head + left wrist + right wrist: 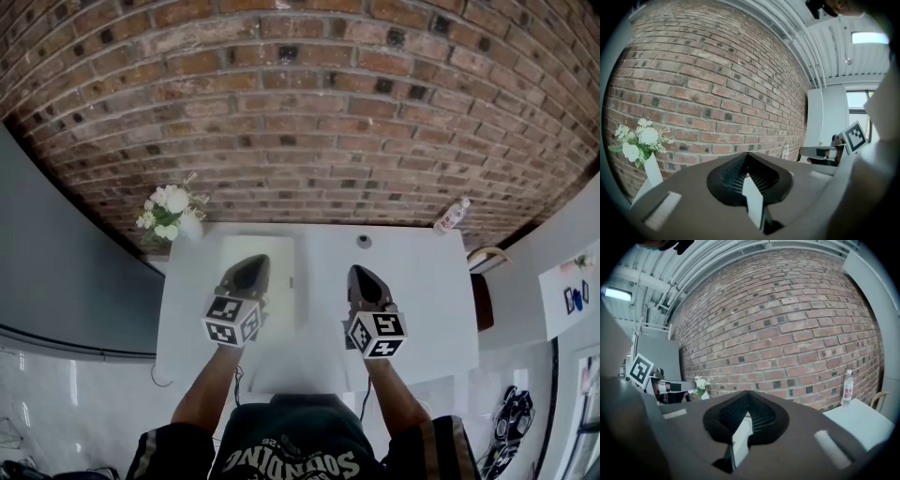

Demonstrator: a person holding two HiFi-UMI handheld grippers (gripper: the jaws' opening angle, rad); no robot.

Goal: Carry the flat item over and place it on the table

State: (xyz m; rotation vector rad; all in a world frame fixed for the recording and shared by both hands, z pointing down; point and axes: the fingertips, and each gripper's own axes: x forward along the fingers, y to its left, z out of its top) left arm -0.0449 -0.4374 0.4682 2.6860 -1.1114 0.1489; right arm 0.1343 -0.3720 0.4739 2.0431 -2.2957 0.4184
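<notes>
Flat item, thin and white, sits edge-on, clamped by the left claw and the right claw; its long axis is unclear.

The brick wall is rough and matt, with pale gritty mortar. The table top is smooth, white and faintly sheened. The far-right bottle is clear glossy plastic. The left gripper and right gripper have matt grey shells and matt black ribbed jaws. The flat item looks smooth and white.
</notes>
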